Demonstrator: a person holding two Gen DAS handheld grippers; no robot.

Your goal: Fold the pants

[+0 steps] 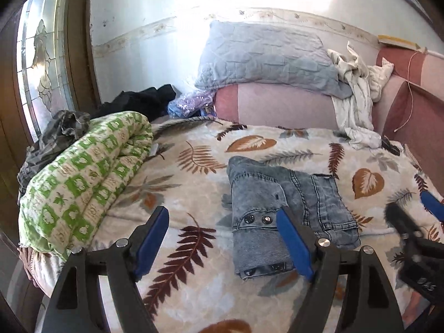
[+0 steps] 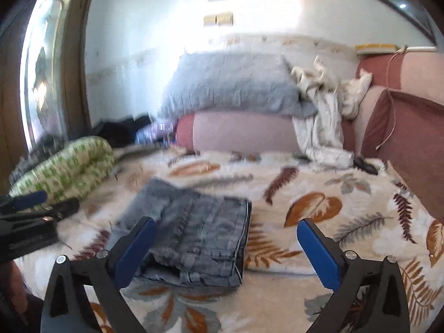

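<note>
**Folded jeans on the bed, both grippers clear**

The pants point(image 1: 288, 213) — pale blue jeans — lie folded into a compact bundle on the leaf-patterned blanket point(image 1: 194, 249) that covers the bed. In the left wrist view the left gripper point(image 1: 223, 226) hovers above the blanket with its jaws released; the bundle sits ahead, partly behind the right-hand blue finger, and nothing is gripped. In the right wrist view, which is blurred, the right gripper point(image 2: 226, 237) has its jaws spread wide — the bundle lies just beyond the left-hand finger, not held. A rolled green-and-white quilt point(image 1: 83, 183) rests at the bed's left edge. A grey-blue pillow point(image 1: 263, 55) sits on the pink headboard point(image 1: 277, 105), with crumpled white cloth point(image 1: 355, 88) draped beside it.
</note>
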